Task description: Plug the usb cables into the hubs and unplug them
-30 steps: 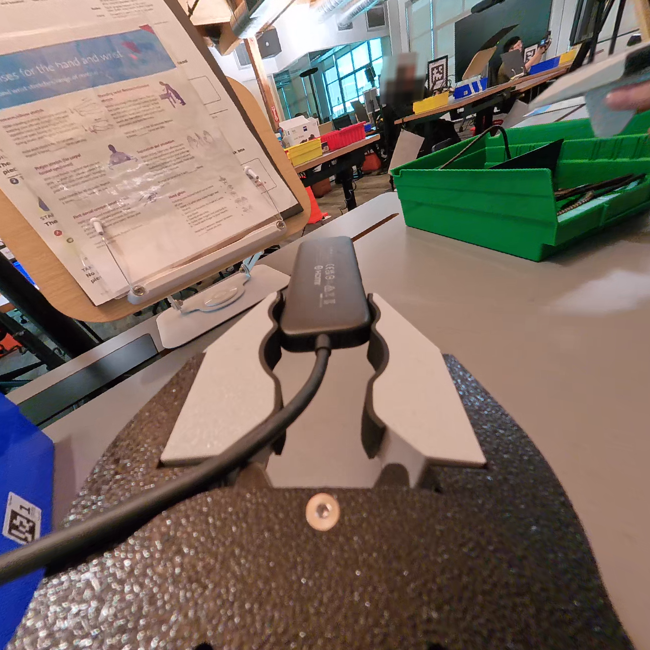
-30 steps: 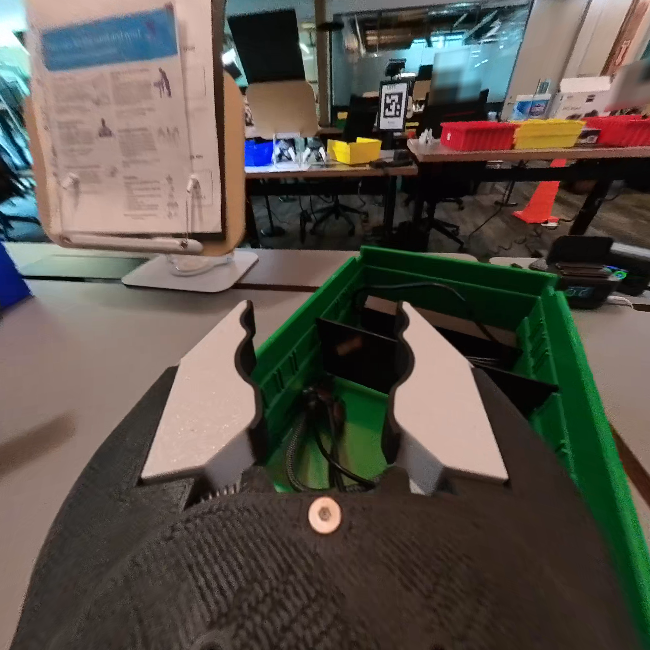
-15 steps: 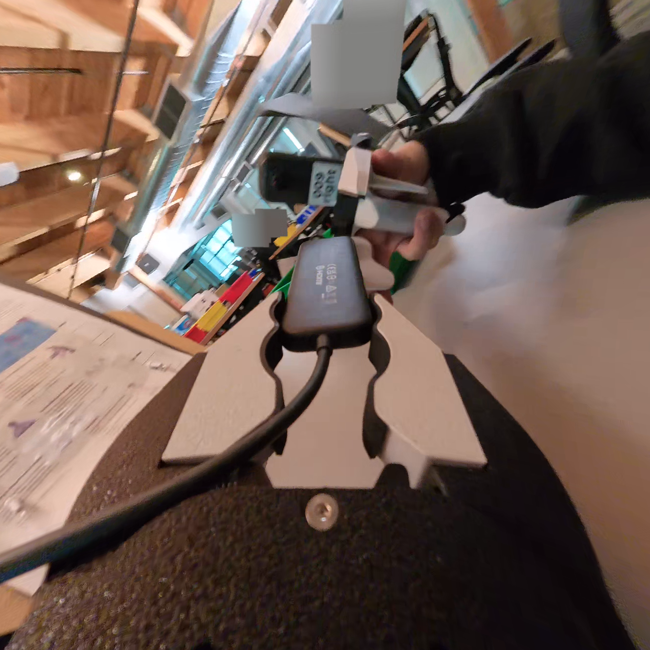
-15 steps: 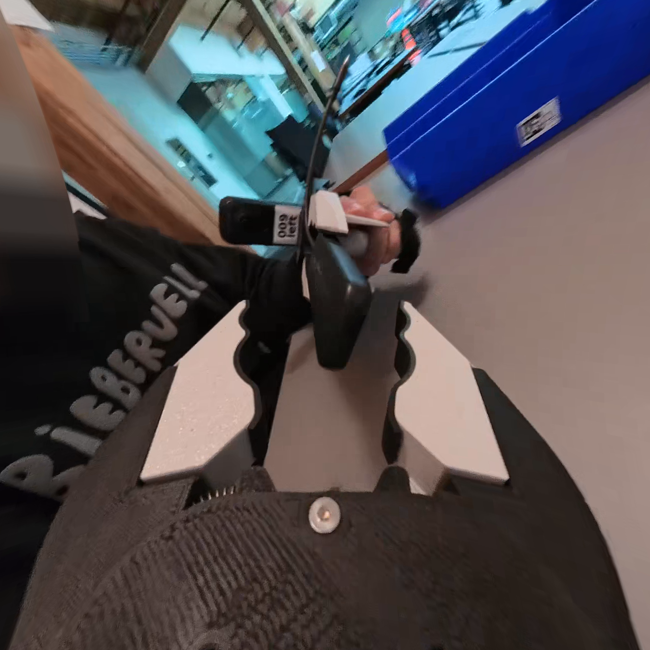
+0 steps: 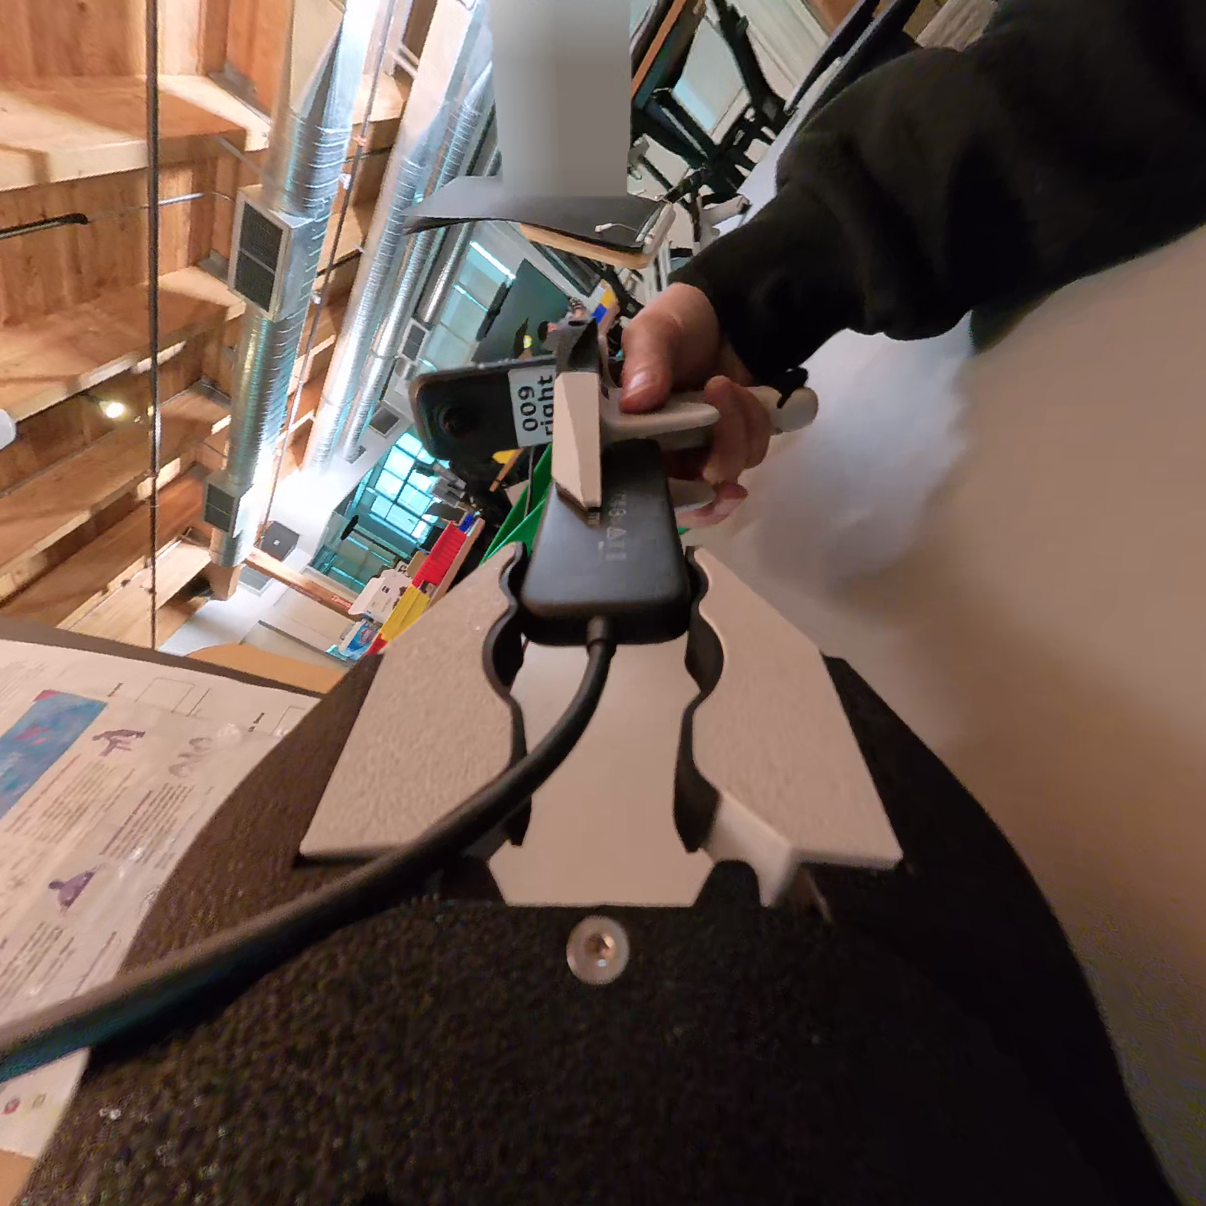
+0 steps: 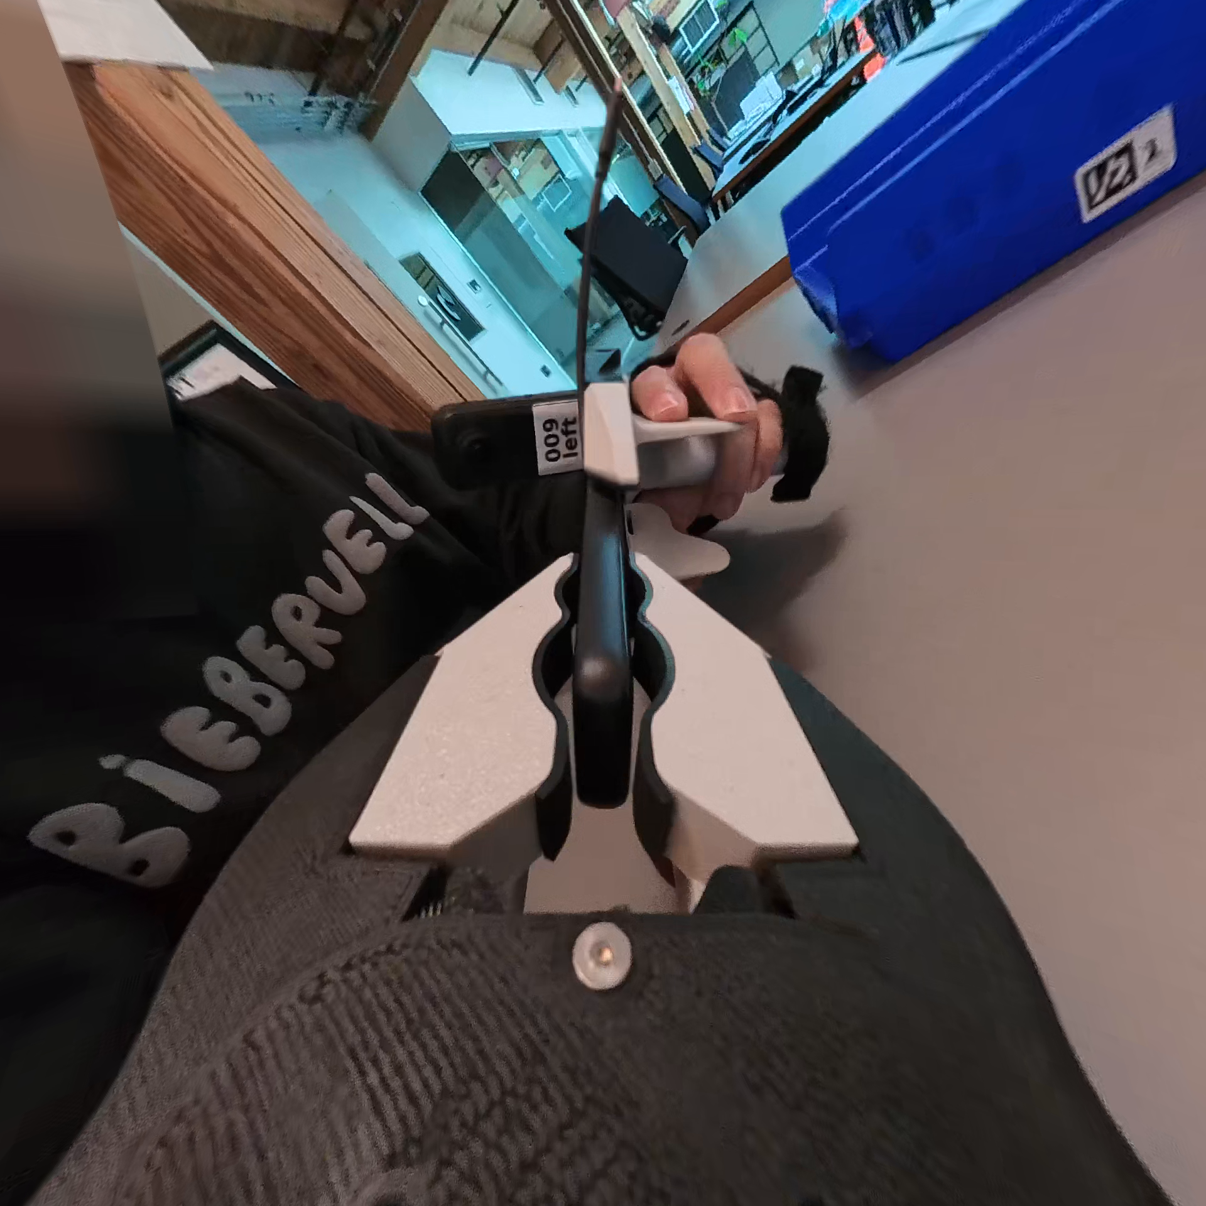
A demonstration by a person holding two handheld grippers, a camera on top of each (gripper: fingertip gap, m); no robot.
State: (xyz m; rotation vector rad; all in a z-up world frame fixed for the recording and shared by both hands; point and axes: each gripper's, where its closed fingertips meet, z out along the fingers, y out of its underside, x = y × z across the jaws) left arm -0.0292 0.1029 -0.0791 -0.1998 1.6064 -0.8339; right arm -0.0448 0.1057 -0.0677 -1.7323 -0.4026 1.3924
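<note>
A black USB hub (image 5: 607, 561) is held in the air between both grippers. My left gripper (image 5: 603, 574) is shut on the hub's cable end, pads pressing on its two long edges. Its black cable (image 5: 522, 776) trails back over the left finger. My right gripper (image 6: 603, 581) faces the left one and is shut on the hub's (image 6: 603, 718) other end, pads pressing on its flat faces. In the left wrist view the right gripper's finger (image 5: 577, 450) lies on the hub's top face. In the right wrist view the left gripper's finger (image 6: 610, 437) shows beyond the hub, with the cable (image 6: 594, 196) rising behind it.
The grey table (image 6: 979, 587) lies below. A blue bin (image 6: 979, 196) stands at its far side. A green bin (image 5: 515, 528) shows behind the hub. A document stand (image 5: 98, 783) is at the left. A person's hands (image 5: 672, 365) and dark sleeves hold both grippers.
My right gripper swung from over the green bin to face the left one and closed on the hub's free end. My left gripper lifted and tilted the hub, keeping its grasp.
</note>
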